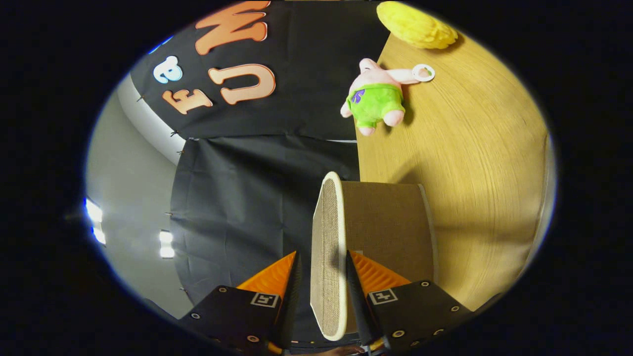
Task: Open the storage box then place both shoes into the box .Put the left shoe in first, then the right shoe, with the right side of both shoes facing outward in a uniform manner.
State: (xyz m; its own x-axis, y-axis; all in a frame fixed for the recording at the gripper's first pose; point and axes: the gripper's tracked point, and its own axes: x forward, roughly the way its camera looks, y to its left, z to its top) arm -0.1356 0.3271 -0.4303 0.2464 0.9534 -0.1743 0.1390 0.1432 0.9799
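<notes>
i see the gripper point(322, 277) rolled sideways, its orange fingers point(271, 278) closed partway around the box lid point(327, 257); the lid's cream-rimmed edge sits between them, and i can't tell if both press it. the box point(388, 227) stands on the wooden table point(484, 163). beyond lie a pink plush point(378, 96) and a yellow toy point(418, 24).

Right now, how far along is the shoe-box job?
Done: nothing finished yet. In hand: opening the box. The beige woven fabric lid with white rim stands edge-on between the jaws, grip unclear, beside the beige box body. Left: left shoe, then right shoe, into the box.
</notes>
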